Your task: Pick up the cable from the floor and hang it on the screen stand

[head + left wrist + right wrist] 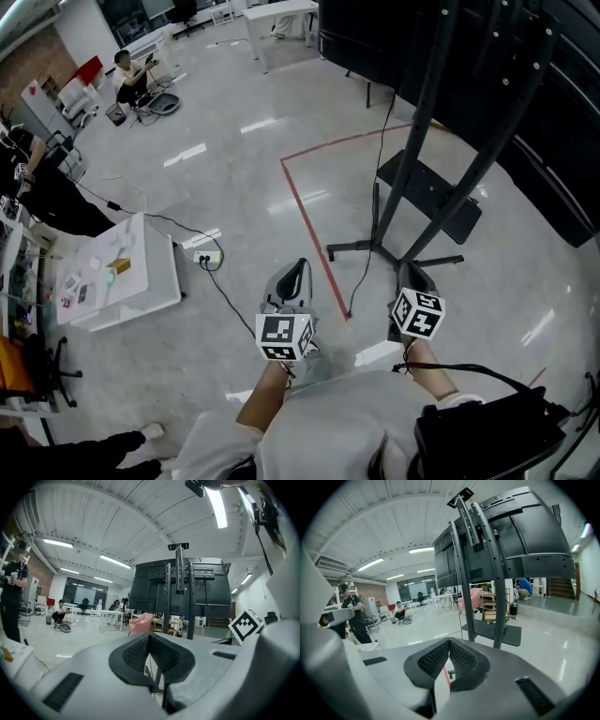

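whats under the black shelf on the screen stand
The screen stand's base legs spread on the floor below the black shelf, and a black cable drops past its left edge to the red tape line. The floor straight beneath the shelf is hidden by it.

A glossy pale grey floor (234, 178) mirrors the ceiling strip lights (115, 562) and carries a red tape line (306, 216). A low white worktop (159, 272) (scattered with small items) stands at left, white tables (279, 9) and a pink armchair (140, 623) farther off, a brick wall (37, 66) beyond, under a white arched ceiling (93, 522)
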A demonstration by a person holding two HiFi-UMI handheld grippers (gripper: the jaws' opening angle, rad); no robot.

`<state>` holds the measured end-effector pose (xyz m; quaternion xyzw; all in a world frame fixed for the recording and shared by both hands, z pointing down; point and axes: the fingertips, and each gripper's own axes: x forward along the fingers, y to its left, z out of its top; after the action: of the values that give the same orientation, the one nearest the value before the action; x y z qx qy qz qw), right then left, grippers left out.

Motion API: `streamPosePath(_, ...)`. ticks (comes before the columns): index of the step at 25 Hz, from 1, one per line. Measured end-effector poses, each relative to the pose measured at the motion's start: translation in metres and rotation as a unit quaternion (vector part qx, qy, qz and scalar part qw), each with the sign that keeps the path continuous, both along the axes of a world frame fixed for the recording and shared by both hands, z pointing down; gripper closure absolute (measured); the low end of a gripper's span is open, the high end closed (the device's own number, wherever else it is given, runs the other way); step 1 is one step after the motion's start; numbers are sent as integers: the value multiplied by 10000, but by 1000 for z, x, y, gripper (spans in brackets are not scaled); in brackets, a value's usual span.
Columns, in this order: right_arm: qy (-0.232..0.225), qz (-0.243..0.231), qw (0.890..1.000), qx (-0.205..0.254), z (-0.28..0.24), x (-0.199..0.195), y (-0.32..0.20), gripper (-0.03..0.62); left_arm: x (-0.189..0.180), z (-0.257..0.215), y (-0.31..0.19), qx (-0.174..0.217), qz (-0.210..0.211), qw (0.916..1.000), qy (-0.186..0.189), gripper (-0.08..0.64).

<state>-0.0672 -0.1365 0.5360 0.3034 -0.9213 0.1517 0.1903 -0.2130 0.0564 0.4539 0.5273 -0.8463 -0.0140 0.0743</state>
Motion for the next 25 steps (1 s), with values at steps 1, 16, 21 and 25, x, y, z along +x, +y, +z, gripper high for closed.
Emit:
streamPosePath(1, -2, 33, 10000, -7, 1, -10, 1, 574, -11, 1, -2, -6, 54, 10000, 8, 557)
streamPosePath(16, 194, 87, 9997, 89, 49, -70, -14, 573, -77, 82, -70, -397, 706, 9949, 600, 557)
streamPosePath(21, 290, 77, 9994, -180, 97, -86, -40, 574, -91, 116, -111, -593, 658, 9939, 655, 557)
streamPosePath(25, 503, -11, 9986, -171, 124, -93, -60, 573, -86, 136, -140, -791, 840, 9903, 780, 557)
